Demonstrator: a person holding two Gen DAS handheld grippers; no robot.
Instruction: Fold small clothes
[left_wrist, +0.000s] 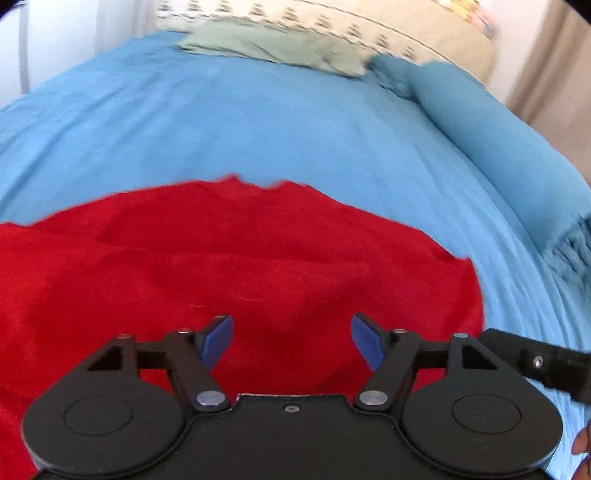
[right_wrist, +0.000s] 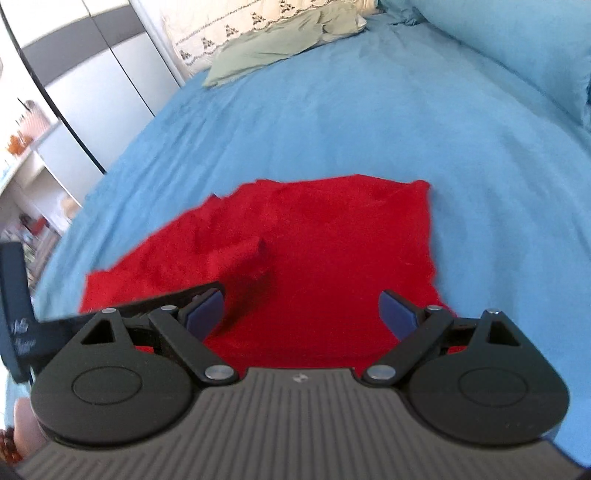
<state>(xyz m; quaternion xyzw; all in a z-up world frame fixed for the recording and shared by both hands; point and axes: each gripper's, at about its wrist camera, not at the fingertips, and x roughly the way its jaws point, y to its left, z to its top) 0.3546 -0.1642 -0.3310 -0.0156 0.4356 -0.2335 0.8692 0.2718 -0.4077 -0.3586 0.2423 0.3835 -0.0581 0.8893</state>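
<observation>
A red garment (left_wrist: 236, 266) lies spread on the blue bedsheet (left_wrist: 258, 122); it also shows in the right wrist view (right_wrist: 325, 251), with a raised wrinkle near its left-middle. My left gripper (left_wrist: 291, 341) is open and empty, hovering over the garment's near edge. My right gripper (right_wrist: 301, 314) is open and empty, also over the garment's near part. Part of the left gripper shows at the left edge of the right wrist view (right_wrist: 14, 302), and part of the right gripper shows at the right of the left wrist view (left_wrist: 539, 362).
A green garment (left_wrist: 273, 46) lies at the far end of the bed, also in the right wrist view (right_wrist: 280, 40). A blue pillow (left_wrist: 491, 136) and a fringed blue blanket lie at the right. A patterned cream cover (left_wrist: 388, 29) is beyond. A wardrobe (right_wrist: 92, 85) stands at the left.
</observation>
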